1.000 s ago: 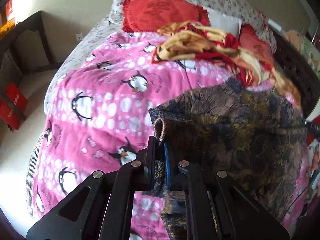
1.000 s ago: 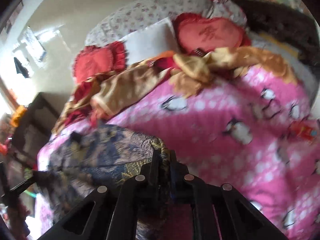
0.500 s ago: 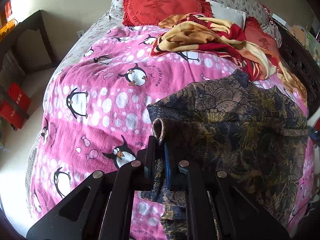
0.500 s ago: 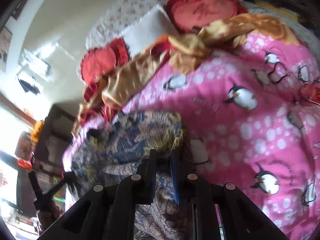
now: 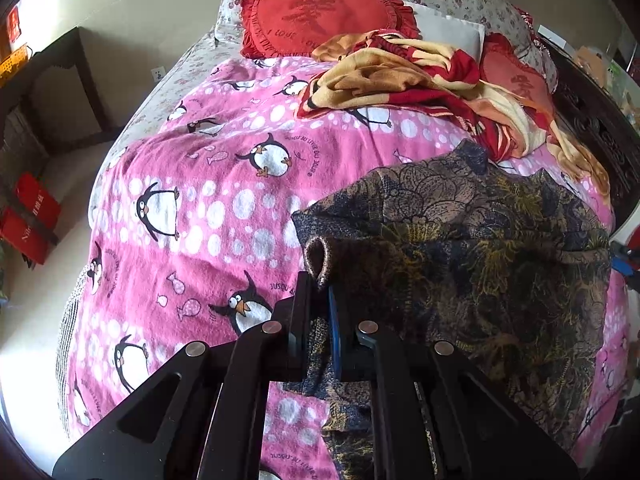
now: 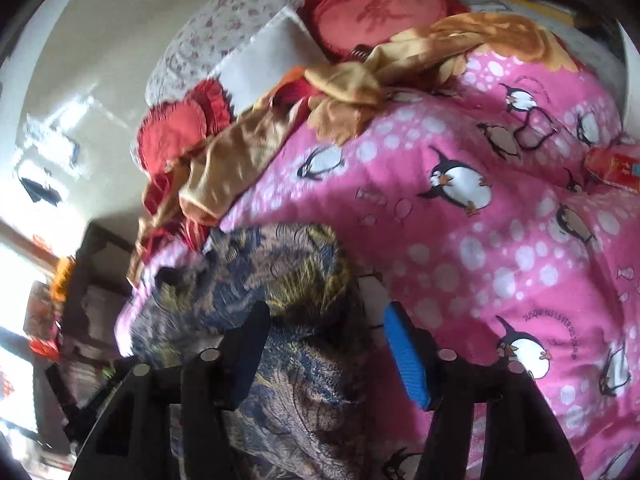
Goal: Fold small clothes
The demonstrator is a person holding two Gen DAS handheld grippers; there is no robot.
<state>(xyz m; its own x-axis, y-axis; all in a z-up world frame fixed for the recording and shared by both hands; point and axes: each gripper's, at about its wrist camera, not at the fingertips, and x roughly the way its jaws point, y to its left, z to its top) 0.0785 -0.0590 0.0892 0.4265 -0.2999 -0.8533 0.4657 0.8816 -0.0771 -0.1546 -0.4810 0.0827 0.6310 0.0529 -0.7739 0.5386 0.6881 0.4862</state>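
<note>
Our right gripper (image 6: 324, 316) has just spread its fingers and let go of the dark patterned garment (image 5: 480, 248), now lying folded, it seems, on the pink blanket (image 5: 200, 200). Our left gripper (image 5: 320, 300) still pinches its edge.

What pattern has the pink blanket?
The pink blanket has penguins and white dots, clearest in the left wrist view.

The fleece blanket (image 5: 208, 184) was pink with white dots and penguins; the knit garment (image 5: 480, 248) showed navy-and-gold floral.
</note>
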